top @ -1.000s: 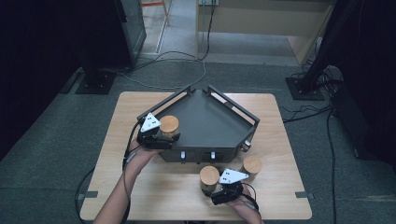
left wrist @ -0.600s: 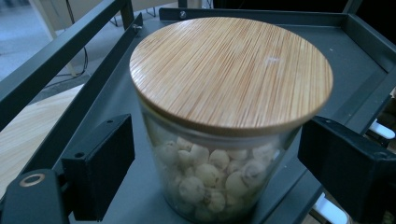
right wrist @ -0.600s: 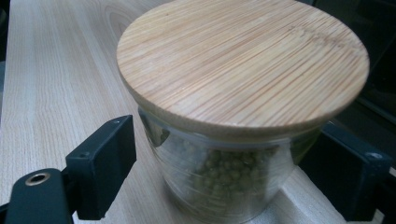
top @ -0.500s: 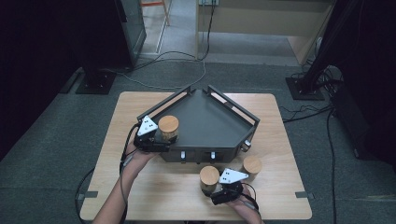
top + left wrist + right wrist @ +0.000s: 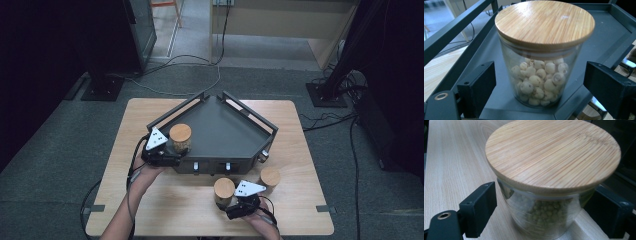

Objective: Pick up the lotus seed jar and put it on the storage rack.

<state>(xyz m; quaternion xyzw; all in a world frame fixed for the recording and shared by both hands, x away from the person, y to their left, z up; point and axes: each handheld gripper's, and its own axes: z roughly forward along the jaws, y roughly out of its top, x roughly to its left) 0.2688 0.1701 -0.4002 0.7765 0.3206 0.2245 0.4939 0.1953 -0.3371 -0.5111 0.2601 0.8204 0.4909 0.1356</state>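
Left tool [image 5: 172, 150] open around the seed jar [image 5: 541, 62] on the tray [image 5: 225, 125]; right tool [image 5: 227, 205] open around the pea jar [image 5: 549, 195]; 3rd jar [image 5: 270, 177] nearby.

Both grippers, left gripper [image 5: 172, 150] and right gripper [image 5: 231, 201], have blocky black jaws, brass-ringed screw holes, grey three-cornered plates and black cables.
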